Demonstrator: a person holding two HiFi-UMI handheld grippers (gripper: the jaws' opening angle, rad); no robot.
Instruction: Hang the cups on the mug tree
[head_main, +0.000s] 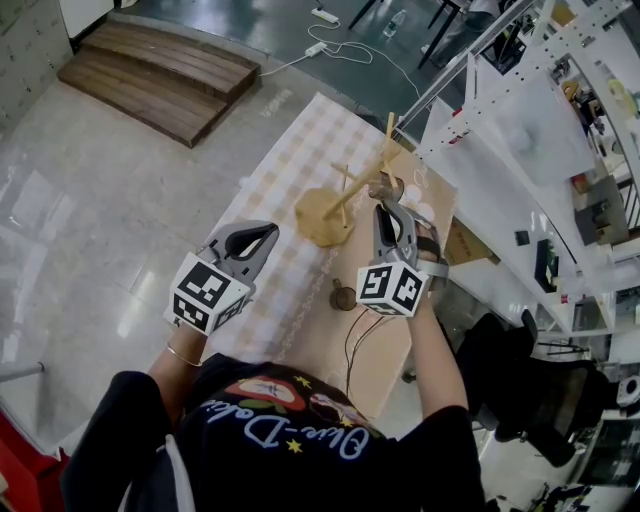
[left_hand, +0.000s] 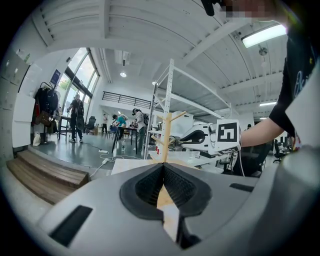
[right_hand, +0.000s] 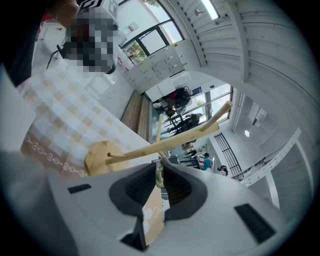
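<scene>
A long table under a beige-and-white checked cloth stood on a glossy grey floor in a large open workroom. A low wooden step platform lay at the far left. A white power strip with its cable trailed across the floor beyond the table. A white shelving rack ran along the right side, close against the table's far right corner.

A second small brown cup sat on the cloth near the person, between the two grippers. Nothing lay between the held cup and the tree.

The left gripper hung over the table's left edge, its tongs pressed together with nothing in them. From its own camera the closed pads pointed toward the tree's stem and the other gripper beyond.

The mug tree was pale wood, with a round base on the cloth, a slim stem and thin pegs angling outward. It stood toward the far end of the table.

The right gripper reached in from the near side with its tongs narrowed onto the thin rim of a cup. The cup looked brownish from above and pale and shiny up close. It sat right beside the stem among the pegs, possibly touching one, though that was too small to settle.
</scene>
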